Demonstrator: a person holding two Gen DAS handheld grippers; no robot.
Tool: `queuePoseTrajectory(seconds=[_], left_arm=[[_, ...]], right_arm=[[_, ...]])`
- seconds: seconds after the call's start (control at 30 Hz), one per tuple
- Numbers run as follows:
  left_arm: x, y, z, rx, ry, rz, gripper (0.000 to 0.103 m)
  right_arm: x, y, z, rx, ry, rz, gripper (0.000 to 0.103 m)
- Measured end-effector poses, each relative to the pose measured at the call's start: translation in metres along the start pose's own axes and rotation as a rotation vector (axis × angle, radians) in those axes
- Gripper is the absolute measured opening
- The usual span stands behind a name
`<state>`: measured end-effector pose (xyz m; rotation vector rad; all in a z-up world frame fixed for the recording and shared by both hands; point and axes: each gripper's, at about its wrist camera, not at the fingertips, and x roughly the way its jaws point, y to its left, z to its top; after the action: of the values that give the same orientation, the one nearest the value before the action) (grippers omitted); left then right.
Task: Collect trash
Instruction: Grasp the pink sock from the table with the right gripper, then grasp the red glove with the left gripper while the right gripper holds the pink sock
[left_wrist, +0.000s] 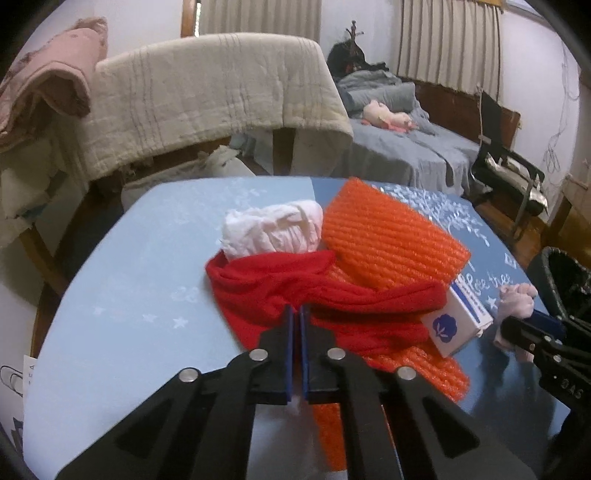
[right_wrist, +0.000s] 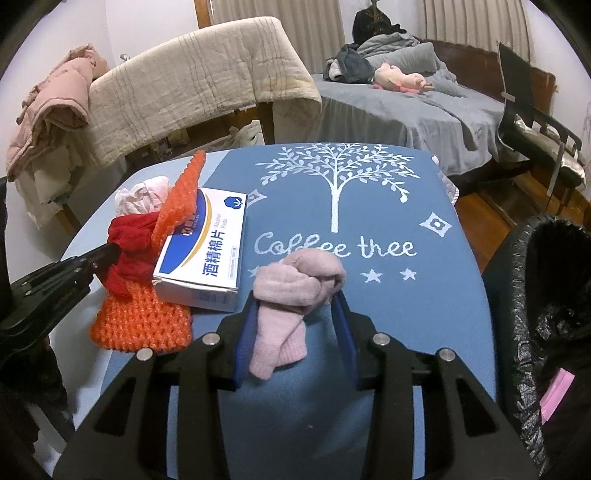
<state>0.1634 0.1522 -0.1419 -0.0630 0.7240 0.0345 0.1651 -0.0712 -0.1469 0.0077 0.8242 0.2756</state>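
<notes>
Left wrist view: the left gripper (left_wrist: 295, 314) is seen with jaws closed, their tips pinching the near edge of the red cloth (left_wrist: 295, 284), beside the white box (left_wrist: 456, 325).

Right wrist view: the pink sock (right_wrist: 295, 295) (knotted) is clasped between the right gripper's (right_wrist: 297, 314) half-open jaws, right of the box (right_wrist: 207, 254).

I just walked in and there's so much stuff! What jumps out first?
The bright orange foam sheet on the blue table, with a red cloth across it. Beside them lies a white box, and the right gripper holds a pink sock near the black bin.
</notes>
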Motion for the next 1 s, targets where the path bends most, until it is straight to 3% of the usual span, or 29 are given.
queuePoseTrajectory(seconds=[0.4, 0.63, 0.77, 0.83, 0.9, 1.0], left_arm=[[-0.056, 0.002, 0.002, -0.03, -0.123, -0.013, 0.003], [-0.054, 0.0, -0.008, -0.013, -0.062, -0.018, 0.006], [-0.05, 0.004, -0.011, -0.023, -0.055, 0.013, 0.045], [-0.045, 0.006, -0.01, -0.02, -0.05, 0.019, 0.055], [-0.04, 0.006, -0.01, -0.018, -0.038, 0.034, 0.073], [-0.026, 0.009, -0.015, -0.028, 0.015, 0.058, 0.081]], right_arm=[[-0.039, -0.006, 0.004, 0.011, -0.074, 0.02, 0.038], [-0.045, -0.002, 0.0, 0.002, -0.067, 0.031, 0.038], [-0.042, 0.003, -0.005, -0.004, -0.053, 0.029, 0.038], [-0.04, 0.003, -0.006, -0.002, -0.049, 0.03, 0.038], [-0.039, 0.004, -0.006, -0.002, -0.047, 0.03, 0.038], [-0.037, 0.006, -0.007, -0.005, -0.041, 0.033, 0.038]])
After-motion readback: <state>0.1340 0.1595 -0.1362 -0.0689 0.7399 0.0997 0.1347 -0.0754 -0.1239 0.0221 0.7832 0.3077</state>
